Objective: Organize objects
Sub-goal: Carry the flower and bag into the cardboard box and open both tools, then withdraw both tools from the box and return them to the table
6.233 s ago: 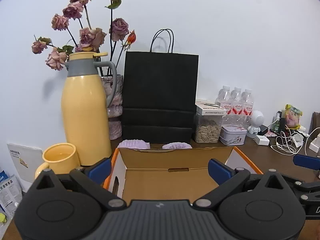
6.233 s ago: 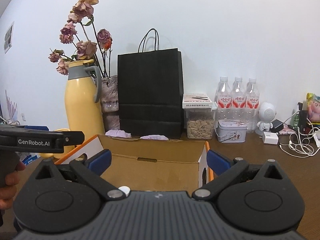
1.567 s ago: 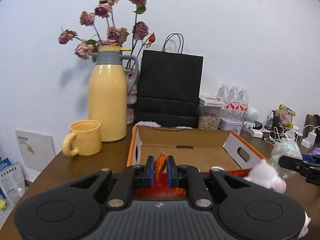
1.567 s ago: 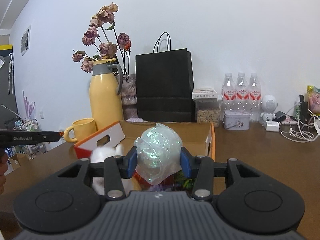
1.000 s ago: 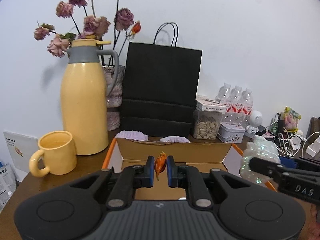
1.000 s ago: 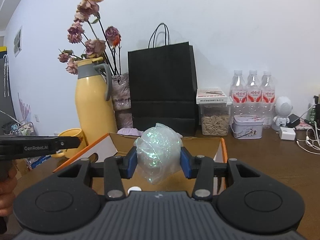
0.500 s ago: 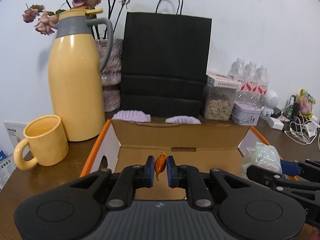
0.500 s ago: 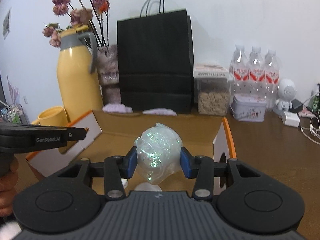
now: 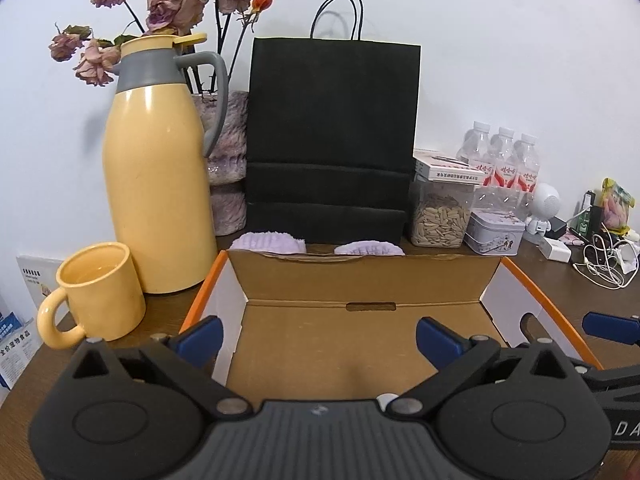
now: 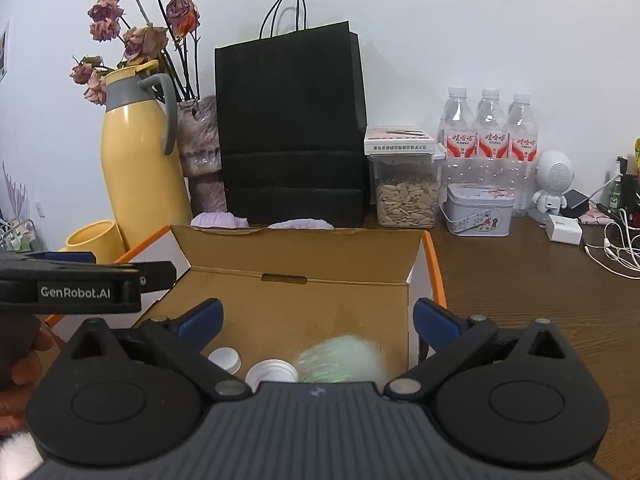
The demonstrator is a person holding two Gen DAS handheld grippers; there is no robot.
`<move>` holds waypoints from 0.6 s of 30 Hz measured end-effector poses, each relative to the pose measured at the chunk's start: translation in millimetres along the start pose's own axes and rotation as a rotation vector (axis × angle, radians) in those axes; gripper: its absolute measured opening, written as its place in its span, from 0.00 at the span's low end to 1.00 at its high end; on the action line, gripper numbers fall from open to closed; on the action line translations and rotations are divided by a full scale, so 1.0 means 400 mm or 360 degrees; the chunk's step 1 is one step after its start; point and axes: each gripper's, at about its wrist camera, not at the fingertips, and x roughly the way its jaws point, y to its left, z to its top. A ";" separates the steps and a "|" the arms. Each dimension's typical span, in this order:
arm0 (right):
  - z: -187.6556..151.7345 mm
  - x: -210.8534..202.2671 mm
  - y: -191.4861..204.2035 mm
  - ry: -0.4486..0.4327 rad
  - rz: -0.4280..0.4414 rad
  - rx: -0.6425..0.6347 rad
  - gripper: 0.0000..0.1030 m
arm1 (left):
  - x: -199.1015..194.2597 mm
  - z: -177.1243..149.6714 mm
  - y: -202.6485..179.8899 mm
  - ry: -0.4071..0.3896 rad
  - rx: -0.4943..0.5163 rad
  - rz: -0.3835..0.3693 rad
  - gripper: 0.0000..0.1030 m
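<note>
Both the left gripper (image 9: 318, 338) and right gripper (image 10: 316, 322) hang wide apart over the cardboard box (image 10: 296, 264). A blurred iridescent wrapped ball (image 10: 340, 364) sits inside beside two white caps (image 10: 225, 359).

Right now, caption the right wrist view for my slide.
Open right tongs above the cardboard box, a blurred iridescent ball below them beside two white caps.

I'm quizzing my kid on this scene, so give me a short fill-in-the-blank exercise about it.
1. The yellow mug stands beside the yellow ____.
2. Both grippers, left gripper and right gripper, have their fingers ____.
3. The two white caps lie inside the cardboard ____.

Missing words: thermos; open; box
</note>
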 end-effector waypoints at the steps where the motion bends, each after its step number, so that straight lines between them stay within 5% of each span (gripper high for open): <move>1: 0.000 -0.002 0.000 -0.0004 0.0000 0.0002 1.00 | 0.000 0.000 -0.001 0.0000 0.0001 -0.0001 1.00; 18: 0.004 -0.032 0.012 -0.0048 -0.0005 -0.0024 1.00 | -0.029 0.003 0.004 -0.0039 -0.0013 -0.0017 1.00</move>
